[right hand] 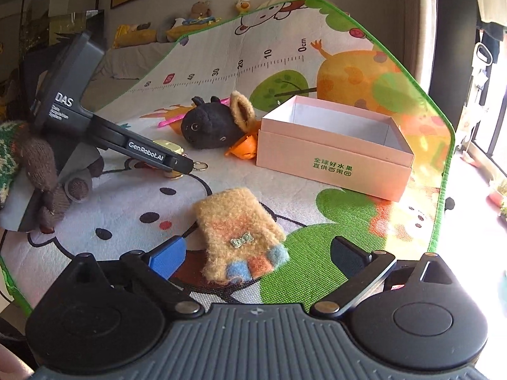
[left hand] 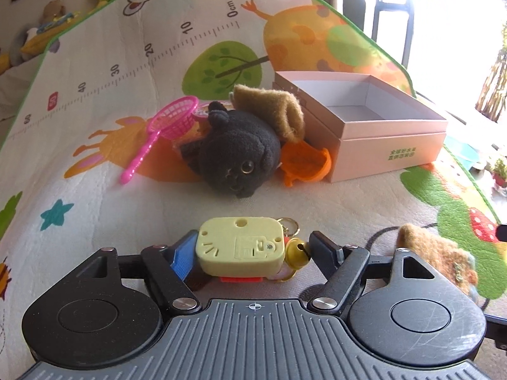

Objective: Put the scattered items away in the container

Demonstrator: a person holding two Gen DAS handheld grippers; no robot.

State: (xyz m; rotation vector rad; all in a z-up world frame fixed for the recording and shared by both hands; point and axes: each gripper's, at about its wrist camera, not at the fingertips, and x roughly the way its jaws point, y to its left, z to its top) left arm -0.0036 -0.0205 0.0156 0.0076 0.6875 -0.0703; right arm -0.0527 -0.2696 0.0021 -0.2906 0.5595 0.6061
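Yellow plastic toy [left hand: 239, 246] lies between the spread fingers of the left gripper [left hand: 253, 247]; the right gripper [right hand: 258, 258], also apart, brackets the fuzzy glove [right hand: 239, 231], probably so both can go to the far pink box [right hand: 336, 155].

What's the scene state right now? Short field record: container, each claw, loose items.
container: pink box, open, nothing visible inside
left claw: open, straddling the yellow keychain toy with gold bell, on the mat
right claw: open, around the fuzzy orange glove, not gripped
loose items: black plush, pink net scoop, orange plastic piece, brown plush piece against the box
surface: play mat
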